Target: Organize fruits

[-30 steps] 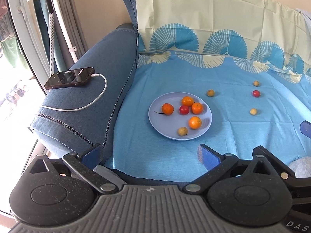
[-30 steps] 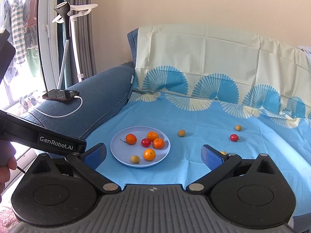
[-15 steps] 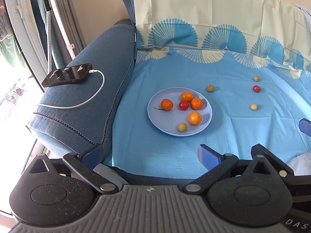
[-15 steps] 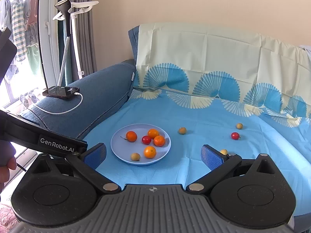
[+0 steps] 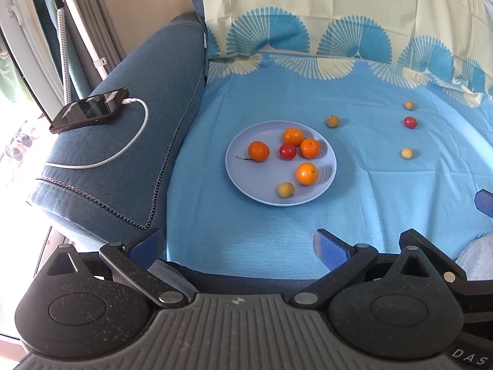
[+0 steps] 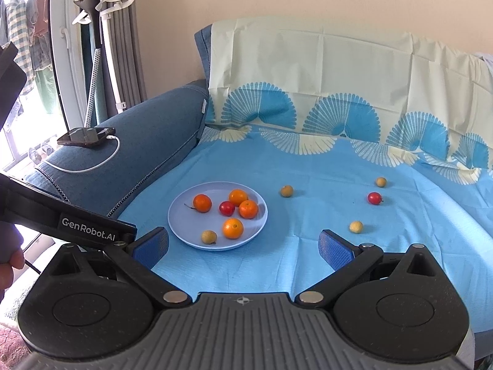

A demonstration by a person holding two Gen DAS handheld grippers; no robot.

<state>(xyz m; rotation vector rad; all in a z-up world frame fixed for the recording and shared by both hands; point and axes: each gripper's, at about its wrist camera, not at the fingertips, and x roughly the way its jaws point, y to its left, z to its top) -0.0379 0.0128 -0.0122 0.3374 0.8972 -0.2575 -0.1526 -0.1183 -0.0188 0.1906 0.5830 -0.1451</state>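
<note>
A dark phone lies flat on the blue sofa armrest, screen up, with a white charging cable plugged into its end and looping across the armrest fabric. Behind the armrest stands a garment steamer with a white hanger top, beside grey curtains. Beyond the armrest, past the window, clothes hang.

A lived-in home, most likely a sitting room. A blue denim-like fabric sofa is draped with a cream and blue fan-patterned sheet. A black smartphone charges on its armrest through a white cable. Grey curtains and a white standing garment steamer flank a window, with laundry hanging outside.
</note>
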